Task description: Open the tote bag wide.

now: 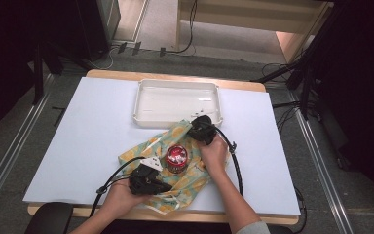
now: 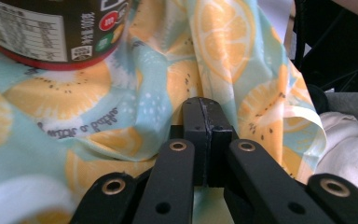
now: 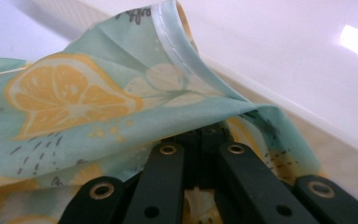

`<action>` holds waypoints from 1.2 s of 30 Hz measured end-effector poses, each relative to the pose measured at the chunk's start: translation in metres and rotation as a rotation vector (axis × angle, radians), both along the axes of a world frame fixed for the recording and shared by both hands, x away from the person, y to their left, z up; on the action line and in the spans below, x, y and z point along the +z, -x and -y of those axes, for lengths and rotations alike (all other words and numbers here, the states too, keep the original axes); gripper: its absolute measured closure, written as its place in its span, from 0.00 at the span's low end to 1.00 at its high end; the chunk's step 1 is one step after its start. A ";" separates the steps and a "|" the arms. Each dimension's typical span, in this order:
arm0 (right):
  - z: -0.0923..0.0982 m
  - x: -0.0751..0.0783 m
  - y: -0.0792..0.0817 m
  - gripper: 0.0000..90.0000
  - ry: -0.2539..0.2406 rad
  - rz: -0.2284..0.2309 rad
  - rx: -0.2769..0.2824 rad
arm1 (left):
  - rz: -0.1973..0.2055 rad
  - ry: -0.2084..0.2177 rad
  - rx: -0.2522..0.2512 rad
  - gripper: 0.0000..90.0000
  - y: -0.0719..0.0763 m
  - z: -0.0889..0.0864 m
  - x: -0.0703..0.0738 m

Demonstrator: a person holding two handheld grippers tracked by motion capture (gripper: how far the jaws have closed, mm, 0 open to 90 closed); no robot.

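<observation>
1. The lemon-print cloth is lying at the table's six o'clock, stretching diagonally between my grippers.
2. The red-lidded jar is standing at its centre.
3. My left gripper, at seven o'clock, and my right gripper, at one o'clock, are clamping opposite cloth corners; the left is sitting nearer the jar.

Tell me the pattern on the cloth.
Orange slices on pale green cloth, best in the left gripper view.

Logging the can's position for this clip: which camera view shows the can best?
The high view: the can stands upright on the lemon-print cloth, red top fully visible between the left gripper and right gripper. The left gripper view catches its lower label; the right gripper view faces cloth instead.
</observation>
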State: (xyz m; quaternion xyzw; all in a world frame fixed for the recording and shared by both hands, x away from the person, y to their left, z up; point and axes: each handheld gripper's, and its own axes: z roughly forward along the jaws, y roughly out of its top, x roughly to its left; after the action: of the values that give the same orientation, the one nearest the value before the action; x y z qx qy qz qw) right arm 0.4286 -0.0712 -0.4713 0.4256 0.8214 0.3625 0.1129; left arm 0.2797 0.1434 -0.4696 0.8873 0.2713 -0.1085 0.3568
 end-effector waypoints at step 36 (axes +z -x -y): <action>0.025 0.030 0.084 1.00 -0.046 -0.010 0.169 | 0.118 0.052 0.156 1.00 -0.085 -0.024 0.077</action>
State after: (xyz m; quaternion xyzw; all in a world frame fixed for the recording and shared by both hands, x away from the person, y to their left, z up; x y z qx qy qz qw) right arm 0.3450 -0.0966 -0.4416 0.3590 0.8464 0.3874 0.0681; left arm 0.3642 0.1676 -0.3921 0.8588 0.3153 -0.0351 0.4023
